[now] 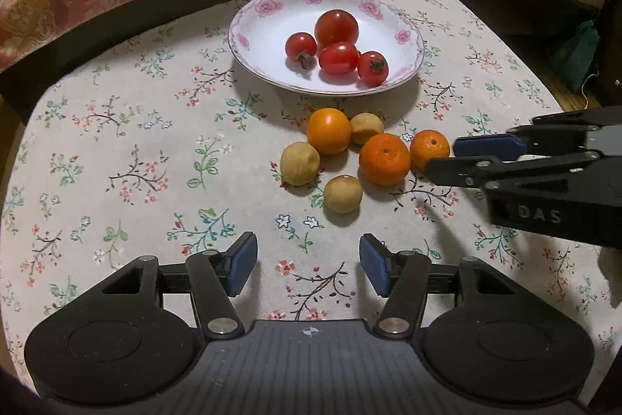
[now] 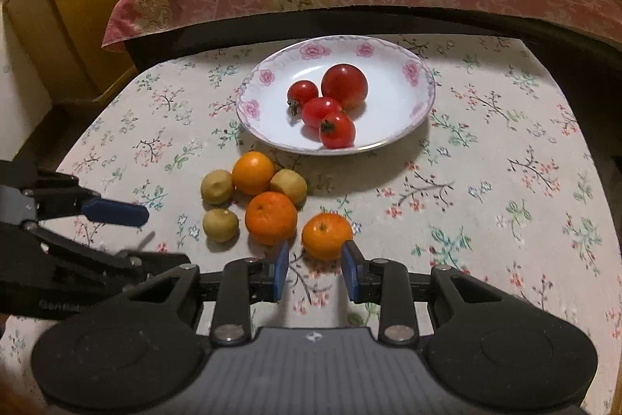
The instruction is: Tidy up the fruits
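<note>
A: From the left wrist view, what is sorted so far?

B: 4 tomatoes (image 1: 336, 43) sit together in the flowered plate (image 1: 248, 14). On the tablecloth (image 1: 116, 150) just in front of the plate lie 3 oranges (image 1: 384, 159) and 3 yellowish fruits (image 1: 300, 163), bunched and mostly touching. So, by my reading, the reds are done and 6 pieces are left.

A: And the left gripper (image 1: 308, 265)?

B: Released, jaws apart with only cloth between them, near the closest yellowish fruit. The right gripper (image 1: 447, 158) comes in from the right, its tips just beside the rightmost orange.

A: Now the right wrist view.

B: Same count: 4 tomatoes in the plate, 6 fruits loose on the cloth. The right gripper (image 2: 315, 269) is narrowed almost fully, and the nearest orange (image 2: 326, 235) sits just ahead of its fingertips, not between the pads. Nothing is held. The left gripper (image 2: 116, 212) shows at the left edge, beside the yellowish fruits.

A: So?

B: Roughly a third along, I judge.
</note>
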{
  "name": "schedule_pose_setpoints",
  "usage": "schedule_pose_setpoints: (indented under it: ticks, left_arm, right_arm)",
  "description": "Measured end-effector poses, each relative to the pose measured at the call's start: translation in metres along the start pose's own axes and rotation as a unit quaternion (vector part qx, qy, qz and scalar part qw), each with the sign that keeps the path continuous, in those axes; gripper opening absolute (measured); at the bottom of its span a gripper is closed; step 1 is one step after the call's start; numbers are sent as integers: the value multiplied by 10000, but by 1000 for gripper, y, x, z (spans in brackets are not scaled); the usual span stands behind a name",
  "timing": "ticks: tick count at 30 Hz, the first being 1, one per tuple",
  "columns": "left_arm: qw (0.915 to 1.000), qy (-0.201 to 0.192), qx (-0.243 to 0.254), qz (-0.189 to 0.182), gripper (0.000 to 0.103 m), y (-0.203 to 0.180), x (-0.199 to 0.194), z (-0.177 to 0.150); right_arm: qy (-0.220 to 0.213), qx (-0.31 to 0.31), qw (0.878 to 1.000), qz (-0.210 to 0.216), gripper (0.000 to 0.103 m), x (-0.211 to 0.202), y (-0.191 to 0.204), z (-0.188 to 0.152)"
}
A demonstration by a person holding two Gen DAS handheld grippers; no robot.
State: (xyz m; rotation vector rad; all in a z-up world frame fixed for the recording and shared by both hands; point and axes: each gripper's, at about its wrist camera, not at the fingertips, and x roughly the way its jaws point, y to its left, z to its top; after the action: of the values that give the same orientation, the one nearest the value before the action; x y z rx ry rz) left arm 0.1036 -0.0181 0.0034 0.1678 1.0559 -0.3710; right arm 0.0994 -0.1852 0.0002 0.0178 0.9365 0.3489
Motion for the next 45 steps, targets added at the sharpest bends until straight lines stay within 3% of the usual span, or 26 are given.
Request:
schedule_pose_setpoints:
  ticks: [4, 7, 20, 24, 32, 39, 45]
  left_arm:
    - [9999, -31, 4, -105, 70, 0, 3, 1]
    - [9999, -55, 9, -145, 70, -1, 5, 1]
    - [9992, -195, 178, -289, 69, -3, 13, -2]
    - [9988, -244, 284, -320, 62, -7, 18, -2]
    - [9969, -403, 608, -294, 60, -17, 26, 1]
    - [9960, -576, 640, -222, 47, -21, 31, 7]
    - [9936, -583, 962, -21, 32, -33, 26, 0]
  right_arm:
    - [-72, -98, 9999, -61, 31, 9, 0, 4]
    - [-137, -237, 9995, -169, 31, 13, 1, 6]
    - [-68, -397, 9992, 68, 31, 13, 2, 7]
    - [7, -71, 9999, 120, 31, 16, -9, 7]
    - [40, -292, 9995, 137, 31, 10, -1, 8]
    - [160, -30, 9997, 188, 31, 10, -12, 7]
    - [148, -18, 9997, 170, 31, 10, -13, 7]
